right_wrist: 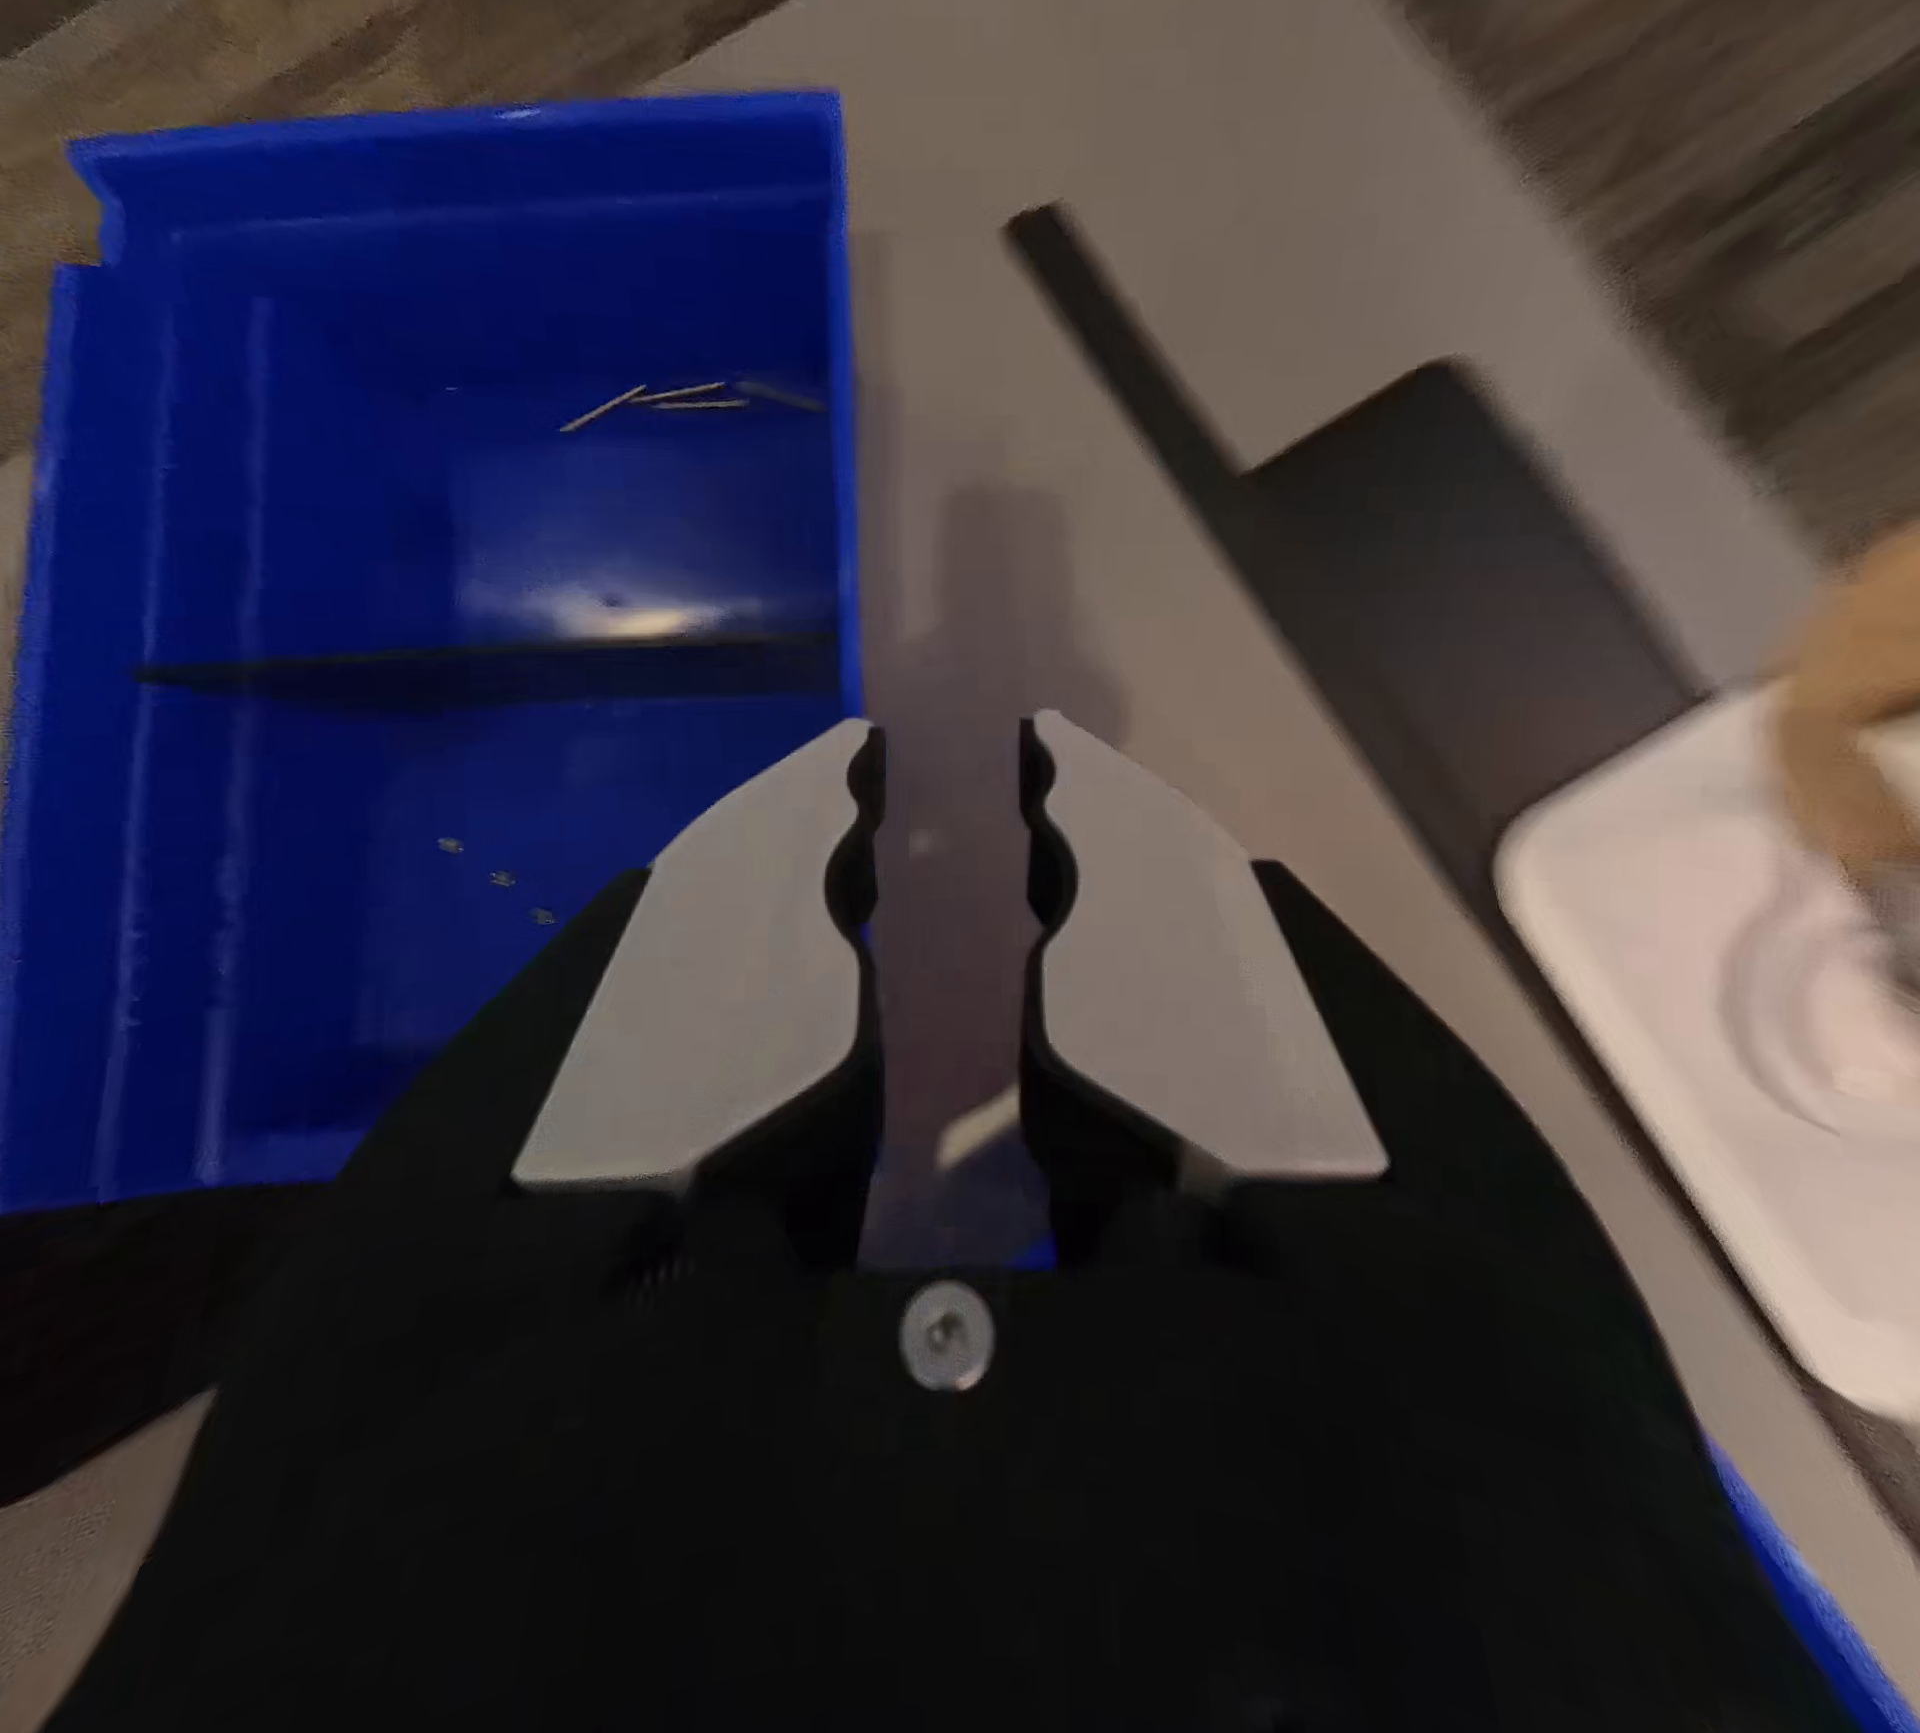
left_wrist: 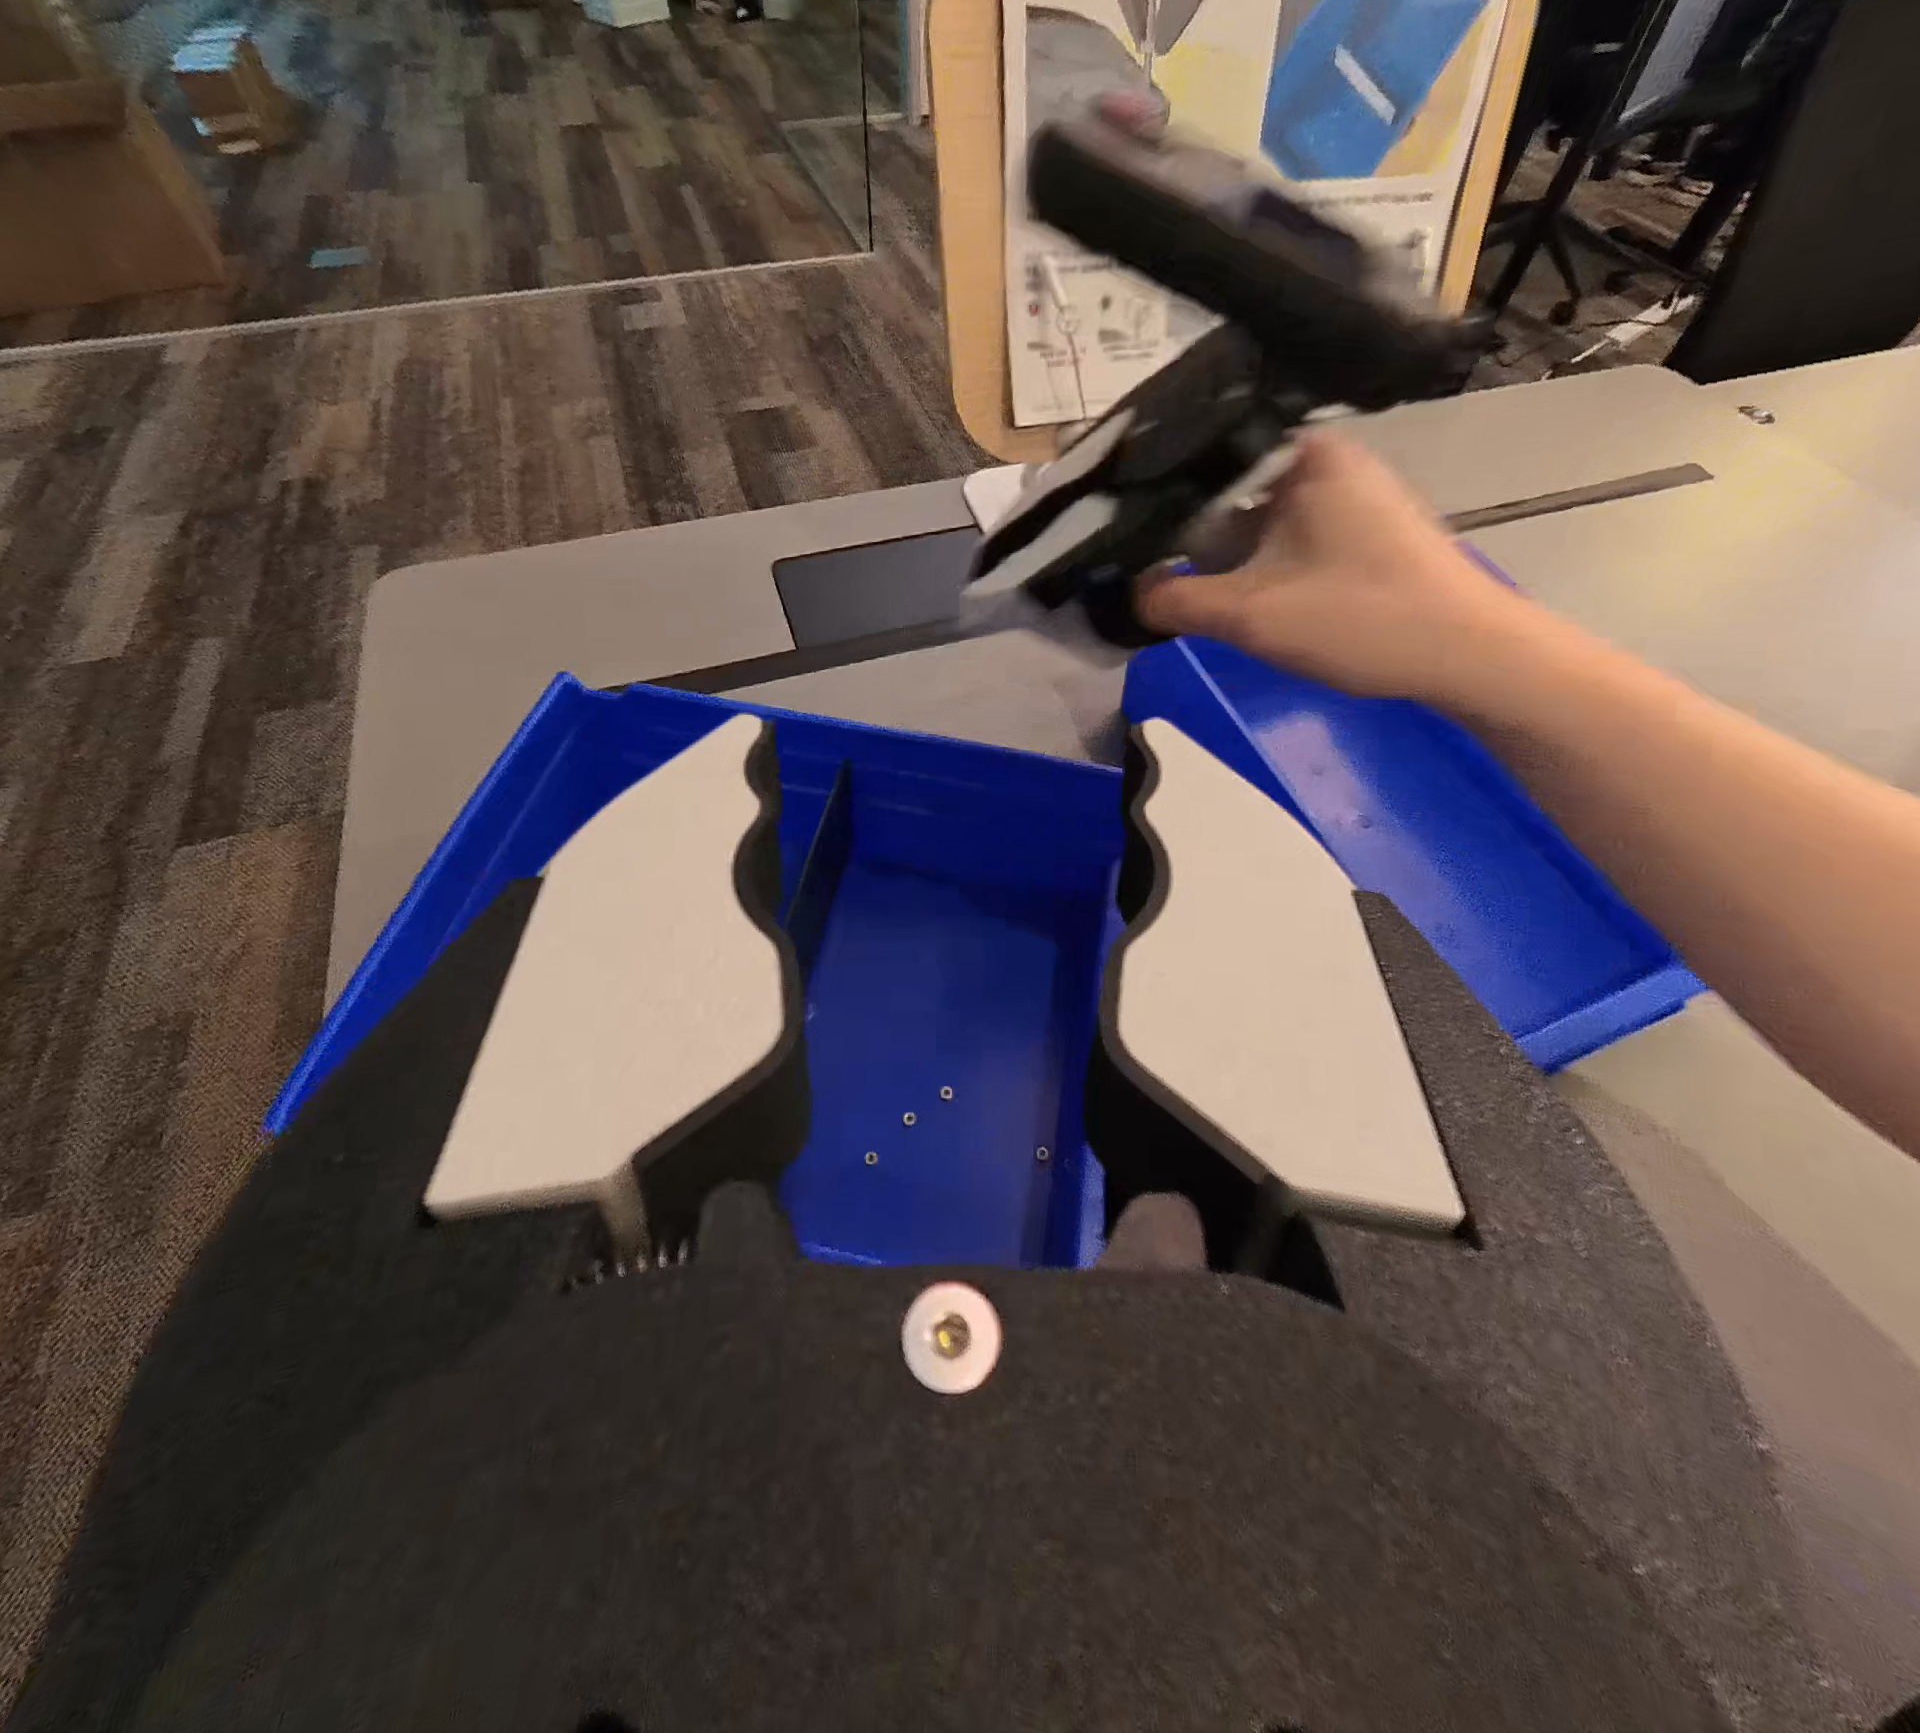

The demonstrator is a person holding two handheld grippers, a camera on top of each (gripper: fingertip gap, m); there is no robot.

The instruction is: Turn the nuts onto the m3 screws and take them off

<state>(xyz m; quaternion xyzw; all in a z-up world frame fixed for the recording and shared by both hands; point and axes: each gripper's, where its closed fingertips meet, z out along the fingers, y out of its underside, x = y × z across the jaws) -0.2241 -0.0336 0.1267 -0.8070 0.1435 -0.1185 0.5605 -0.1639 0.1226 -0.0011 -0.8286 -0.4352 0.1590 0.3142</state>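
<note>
We see loose nuts (left_wrist: 909,1119) low in the divided blue bin (left_wrist: 436,904), bare screws (right_wrist: 665,405) beyond its divider; none look joined, so threading is ahead. Left gripper (left_wrist: 940,852) gapes empty above; right gripper (right_wrist: 951,810), narrowly parted, holds nothing.

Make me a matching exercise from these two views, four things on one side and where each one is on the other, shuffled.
Things:
1. nuts
2. screws
3. left tongs
4. white tray

Places:
A. on the grey table, right of the right tongs
B. far compartment of the divided blue bin
C. open above that bin
D. near compartment of that bin

Pairs: 1-D, 2-B, 3-C, 4-A
</note>
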